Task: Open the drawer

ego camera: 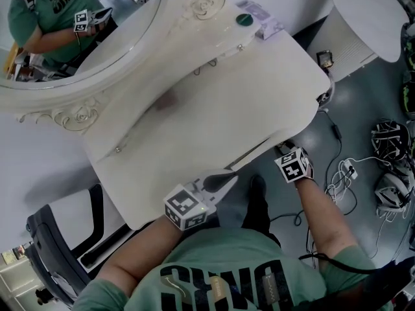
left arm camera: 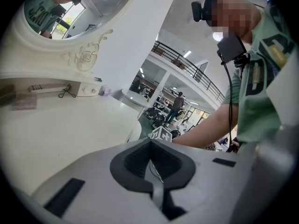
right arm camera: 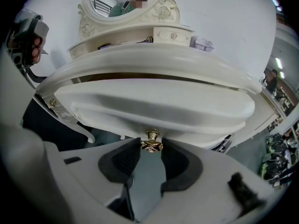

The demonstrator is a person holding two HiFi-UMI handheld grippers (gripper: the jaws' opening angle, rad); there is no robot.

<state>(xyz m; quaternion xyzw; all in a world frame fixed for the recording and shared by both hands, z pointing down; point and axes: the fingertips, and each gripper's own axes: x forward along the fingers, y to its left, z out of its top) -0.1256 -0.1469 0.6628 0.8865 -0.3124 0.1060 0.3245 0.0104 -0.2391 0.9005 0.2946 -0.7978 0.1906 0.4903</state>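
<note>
Off the right edge of the cream surface (ego camera: 214, 102) lies a grey floor (ego camera: 363, 141) strewn with cables (ego camera: 340, 173). An ornate oval mirror (ego camera: 97, 50) stands along its back edge, before a white wall (ego camera: 39, 154). A black chair (ego camera: 55, 251) stands near its left corner.

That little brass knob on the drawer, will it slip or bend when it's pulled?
The brass knob looks polished and rounded, so it may slip between the pads of the right gripper. It seems solid metal, so bending is unlikely. Its flared head should help the pads catch.

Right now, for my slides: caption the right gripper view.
Right tool grips the brass knob on the white drawer.
</note>
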